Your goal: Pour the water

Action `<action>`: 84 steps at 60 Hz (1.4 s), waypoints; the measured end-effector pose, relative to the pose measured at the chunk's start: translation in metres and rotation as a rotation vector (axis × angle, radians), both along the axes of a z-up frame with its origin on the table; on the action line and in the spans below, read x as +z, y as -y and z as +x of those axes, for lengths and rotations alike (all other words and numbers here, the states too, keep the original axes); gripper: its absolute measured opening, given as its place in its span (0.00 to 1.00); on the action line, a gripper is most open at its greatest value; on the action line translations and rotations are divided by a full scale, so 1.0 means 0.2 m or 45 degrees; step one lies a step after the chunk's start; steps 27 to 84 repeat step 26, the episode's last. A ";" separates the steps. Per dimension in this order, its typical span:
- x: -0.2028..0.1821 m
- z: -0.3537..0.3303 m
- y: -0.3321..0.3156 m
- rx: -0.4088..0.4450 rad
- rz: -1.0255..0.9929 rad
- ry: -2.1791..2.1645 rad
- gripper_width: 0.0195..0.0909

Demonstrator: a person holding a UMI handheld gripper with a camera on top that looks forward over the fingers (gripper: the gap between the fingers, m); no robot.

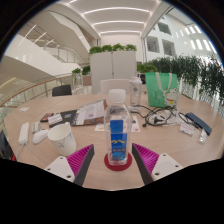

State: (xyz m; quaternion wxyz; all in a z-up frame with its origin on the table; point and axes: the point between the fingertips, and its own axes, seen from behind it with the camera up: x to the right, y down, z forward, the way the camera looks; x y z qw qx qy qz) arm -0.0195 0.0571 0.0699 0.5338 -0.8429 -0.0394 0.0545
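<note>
Standing upright on a red coaster (118,163), a clear bottle (117,125) with a blue label sits between the fingers of the tongs (113,160), which are spread wide, gaps on both sides, gripping nothing. Left on the desk (160,140), a white cup (61,137); beyond, a green jug (159,88) and cables.

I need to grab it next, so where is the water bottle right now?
In the gripper view, the water bottle stands upright on a red coaster on the table, between the open gripper's fingers, with a white cup to its left.
</note>
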 end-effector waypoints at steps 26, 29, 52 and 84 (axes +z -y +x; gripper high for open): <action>0.54 -0.33 1.00 -0.176 -0.001 0.046 0.86; 0.54 -0.33 1.00 -0.176 -0.001 0.046 0.86; 0.54 -0.33 1.00 -0.176 -0.001 0.046 0.86; 0.54 -0.33 1.00 -0.176 -0.001 0.046 0.86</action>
